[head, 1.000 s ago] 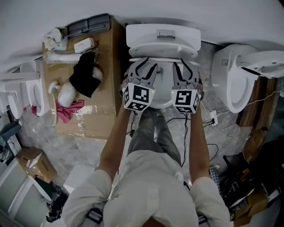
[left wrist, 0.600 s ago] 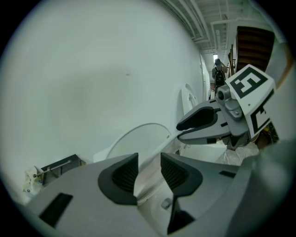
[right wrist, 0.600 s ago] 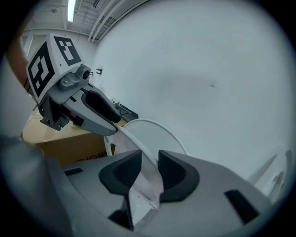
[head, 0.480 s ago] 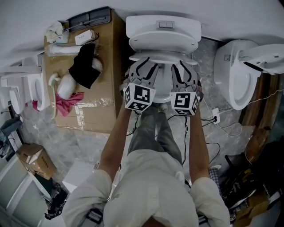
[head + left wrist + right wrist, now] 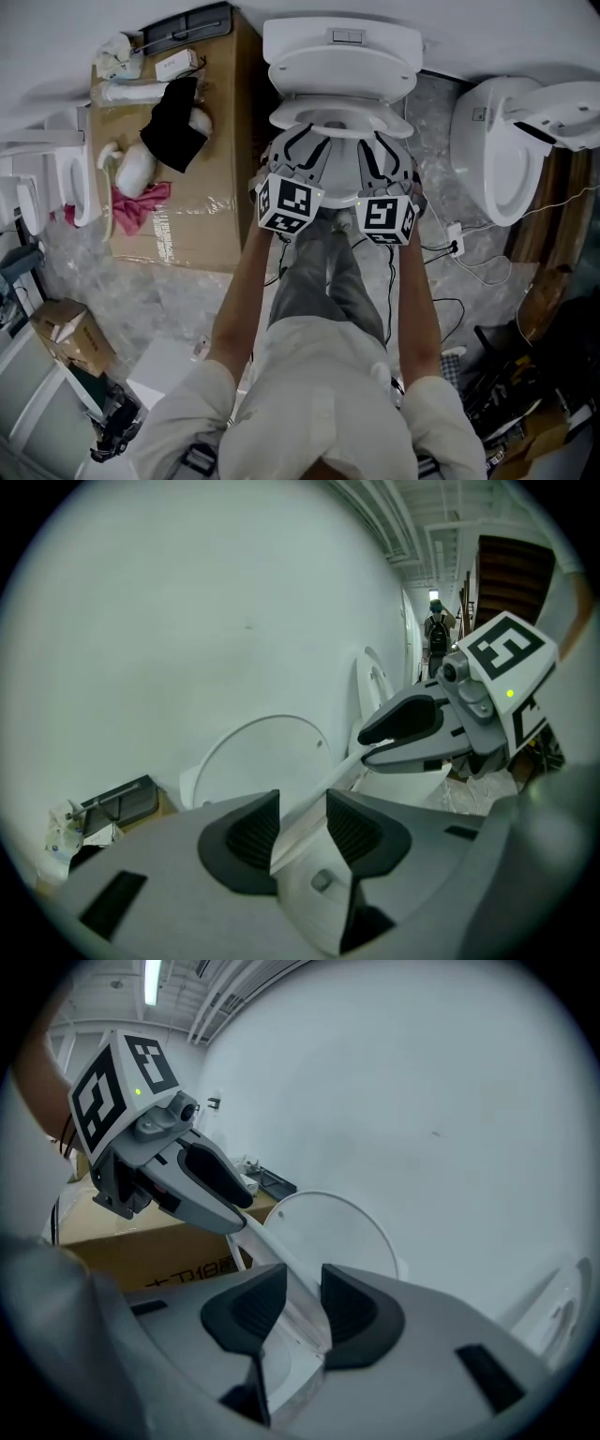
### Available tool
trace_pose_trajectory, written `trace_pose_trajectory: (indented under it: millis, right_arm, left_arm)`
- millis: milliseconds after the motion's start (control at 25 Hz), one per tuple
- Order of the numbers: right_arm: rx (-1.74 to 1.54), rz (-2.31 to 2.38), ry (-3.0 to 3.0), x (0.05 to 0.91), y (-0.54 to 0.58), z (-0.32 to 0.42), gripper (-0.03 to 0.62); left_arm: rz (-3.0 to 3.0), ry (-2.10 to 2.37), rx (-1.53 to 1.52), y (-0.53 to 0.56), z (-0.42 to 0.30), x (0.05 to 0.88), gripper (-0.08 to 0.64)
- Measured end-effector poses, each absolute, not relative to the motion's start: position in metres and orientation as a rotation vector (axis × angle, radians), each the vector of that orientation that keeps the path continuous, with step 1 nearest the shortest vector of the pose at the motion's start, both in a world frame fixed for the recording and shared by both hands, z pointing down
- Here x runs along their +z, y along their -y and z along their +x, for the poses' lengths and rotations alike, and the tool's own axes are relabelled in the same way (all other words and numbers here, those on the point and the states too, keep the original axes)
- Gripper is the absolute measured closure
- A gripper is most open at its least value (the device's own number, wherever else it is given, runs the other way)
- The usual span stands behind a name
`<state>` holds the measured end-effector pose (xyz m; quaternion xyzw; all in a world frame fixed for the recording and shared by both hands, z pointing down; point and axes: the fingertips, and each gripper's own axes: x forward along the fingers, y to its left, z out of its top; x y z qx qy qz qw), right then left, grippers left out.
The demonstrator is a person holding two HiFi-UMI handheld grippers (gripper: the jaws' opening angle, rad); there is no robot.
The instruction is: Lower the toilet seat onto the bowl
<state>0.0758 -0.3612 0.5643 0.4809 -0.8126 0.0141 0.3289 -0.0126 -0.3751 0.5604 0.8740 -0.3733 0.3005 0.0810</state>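
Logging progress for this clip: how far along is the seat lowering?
Done: the toilet seat is off the upright lid and tilted partway down. In hand: the left gripper and right gripper each clamp its rim. Left: setting it flat on the bowl and letting go.

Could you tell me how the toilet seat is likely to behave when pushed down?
Likely stiff: the toilet seat runs straight from left claw to right claw. Apparently hinged by the raised lid, it should swing, not slide. Its glossy surface looks slippery, so it might drop if released.
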Motion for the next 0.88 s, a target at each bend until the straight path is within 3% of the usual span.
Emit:
trace_pose_trajectory:
  millis: [880]
  right_arm:
    - [0.041,1.150,2.115,0.588,0.301,0.071,0.459]
  left_arm:
    - [2.588,1.126,1.033,0.318,-0.011,0.592,0.374]
